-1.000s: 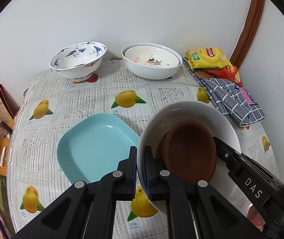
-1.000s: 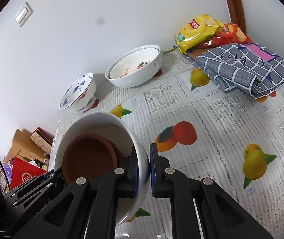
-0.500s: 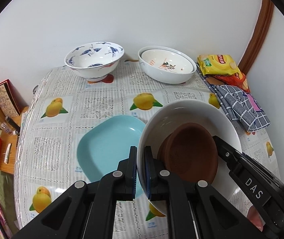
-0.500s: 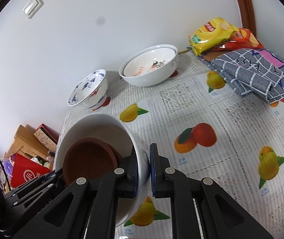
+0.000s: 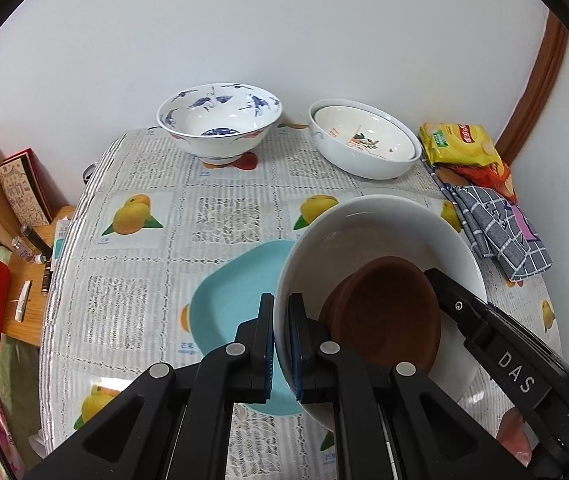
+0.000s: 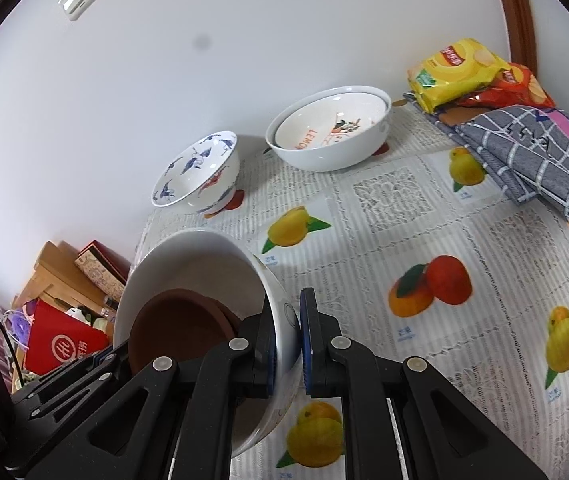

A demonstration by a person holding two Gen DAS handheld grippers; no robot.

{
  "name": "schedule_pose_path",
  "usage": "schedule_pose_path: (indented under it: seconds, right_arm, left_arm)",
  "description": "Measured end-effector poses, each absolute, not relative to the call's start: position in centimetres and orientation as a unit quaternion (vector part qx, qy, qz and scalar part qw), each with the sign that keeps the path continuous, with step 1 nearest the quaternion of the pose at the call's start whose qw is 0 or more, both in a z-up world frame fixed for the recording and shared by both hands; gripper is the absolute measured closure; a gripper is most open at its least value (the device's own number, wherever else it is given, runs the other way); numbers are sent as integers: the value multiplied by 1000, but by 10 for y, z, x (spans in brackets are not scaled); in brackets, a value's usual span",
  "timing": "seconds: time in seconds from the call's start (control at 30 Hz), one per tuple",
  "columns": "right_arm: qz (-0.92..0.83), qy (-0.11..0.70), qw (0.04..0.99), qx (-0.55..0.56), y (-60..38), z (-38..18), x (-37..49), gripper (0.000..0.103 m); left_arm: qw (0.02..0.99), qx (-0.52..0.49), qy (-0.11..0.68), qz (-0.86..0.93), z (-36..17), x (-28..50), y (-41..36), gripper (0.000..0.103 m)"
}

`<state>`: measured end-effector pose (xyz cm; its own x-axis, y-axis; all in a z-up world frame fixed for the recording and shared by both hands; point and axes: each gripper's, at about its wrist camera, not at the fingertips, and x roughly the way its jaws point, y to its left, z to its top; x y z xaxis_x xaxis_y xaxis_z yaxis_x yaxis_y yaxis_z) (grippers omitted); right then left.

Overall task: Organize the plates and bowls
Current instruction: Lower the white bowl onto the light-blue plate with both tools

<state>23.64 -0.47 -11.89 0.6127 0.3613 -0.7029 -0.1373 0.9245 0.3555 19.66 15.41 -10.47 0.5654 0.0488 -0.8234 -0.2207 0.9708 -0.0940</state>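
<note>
The left tool and right tool each pinch opposite rims of the white bowl, which carries a brown dish, above the blue plate near the bench's front edge.

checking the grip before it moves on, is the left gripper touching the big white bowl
Touching. In the left wrist view the left gripper has its jaws closed on the rim of the big white bowl, one inside and one outside, no gap showing.
</note>
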Motion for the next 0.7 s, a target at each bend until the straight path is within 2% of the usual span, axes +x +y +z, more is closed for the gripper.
schedule_pose_path:
  seconds: [0.7]
  right_arm:
    - [161,447,872,112,38,-158,266,92]
  left_arm:
    - [860,-113,486,108,-145,212,194,96]
